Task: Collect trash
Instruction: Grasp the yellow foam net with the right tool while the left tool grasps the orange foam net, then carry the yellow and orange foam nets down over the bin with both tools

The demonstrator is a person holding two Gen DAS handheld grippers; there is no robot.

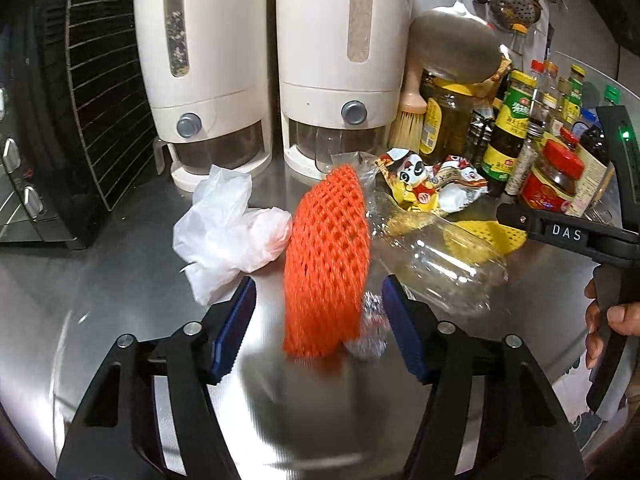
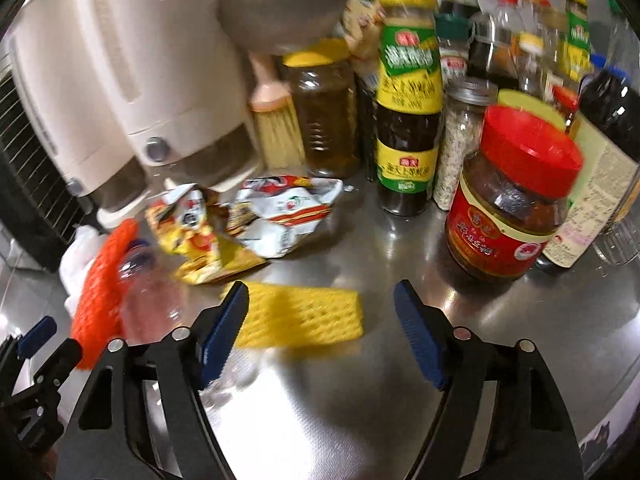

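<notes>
The left hand-held gripper (image 1: 318, 328) stands partly open around the orange net (image 1: 326, 264) on the worktop (image 1: 100, 300), pads not touching; centre it before squeezing. The right hand-held gripper (image 2: 320, 332), also empty, frames the yellow net (image 2: 300, 316), right of the orange one

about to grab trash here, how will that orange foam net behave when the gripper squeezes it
The orange foam net is open mesh, so it will probably squash flat and feel very light. It stands on edge against the clear plastic bottle, so a nudge may topple it.
</notes>
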